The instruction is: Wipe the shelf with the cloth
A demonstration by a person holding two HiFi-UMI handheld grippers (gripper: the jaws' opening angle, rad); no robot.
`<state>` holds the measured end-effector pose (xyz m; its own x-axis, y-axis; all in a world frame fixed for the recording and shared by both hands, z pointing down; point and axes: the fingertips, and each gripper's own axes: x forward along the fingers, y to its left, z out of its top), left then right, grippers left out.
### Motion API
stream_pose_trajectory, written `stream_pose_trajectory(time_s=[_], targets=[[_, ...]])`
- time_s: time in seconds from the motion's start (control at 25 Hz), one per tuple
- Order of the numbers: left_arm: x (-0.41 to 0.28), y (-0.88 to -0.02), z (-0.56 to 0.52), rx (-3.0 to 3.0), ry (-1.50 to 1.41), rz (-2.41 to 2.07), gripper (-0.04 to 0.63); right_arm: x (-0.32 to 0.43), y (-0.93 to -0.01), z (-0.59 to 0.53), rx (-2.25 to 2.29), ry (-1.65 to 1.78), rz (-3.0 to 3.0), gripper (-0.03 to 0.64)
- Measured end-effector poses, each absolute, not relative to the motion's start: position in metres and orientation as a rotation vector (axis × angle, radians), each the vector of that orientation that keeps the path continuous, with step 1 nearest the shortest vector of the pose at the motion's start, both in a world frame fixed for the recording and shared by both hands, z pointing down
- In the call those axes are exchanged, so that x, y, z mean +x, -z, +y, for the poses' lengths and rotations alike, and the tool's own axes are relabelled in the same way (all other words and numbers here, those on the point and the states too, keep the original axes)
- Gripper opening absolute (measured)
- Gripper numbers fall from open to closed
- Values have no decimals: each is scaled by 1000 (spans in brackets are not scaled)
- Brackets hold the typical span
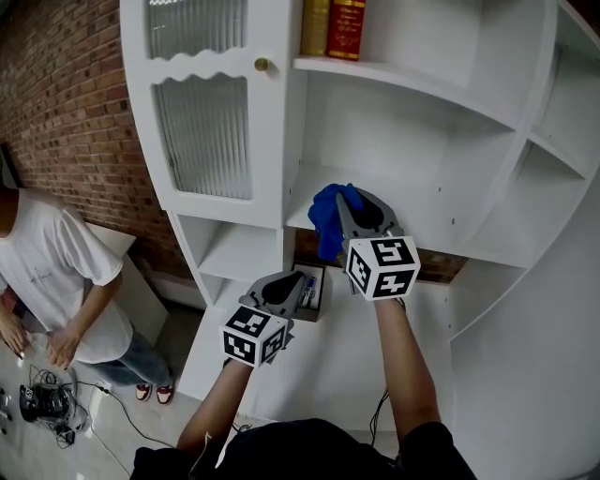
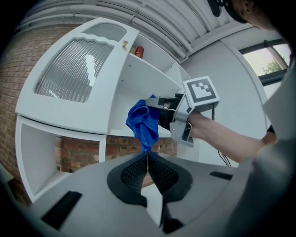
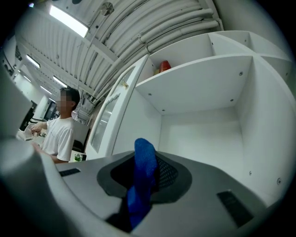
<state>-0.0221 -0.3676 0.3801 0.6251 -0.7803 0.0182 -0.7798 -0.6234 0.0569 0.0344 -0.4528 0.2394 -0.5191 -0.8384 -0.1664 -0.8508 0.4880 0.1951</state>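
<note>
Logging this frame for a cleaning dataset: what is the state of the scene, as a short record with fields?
right gripper: shut on blue cloth
left gripper: shut, empty, held lower than the right
cloth position: at front edge of middle shelf; contact unclear
shelf above: two books
bystander: at left, white shirt

No legible text or numbers.

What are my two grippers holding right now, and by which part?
The right gripper is shut on the blue fabric cloth, pinching a bunched fold; the rest hangs loose. The left gripper is shut, holding nothing.
</note>
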Motion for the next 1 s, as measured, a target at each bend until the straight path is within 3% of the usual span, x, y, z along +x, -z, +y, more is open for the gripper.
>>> stream_pose_trajectory(time_s=[1.0], targets=[[-48, -386, -372, 2688, 42, -1454, 17, -15, -272, -509, -1580, -461, 2928, 85]])
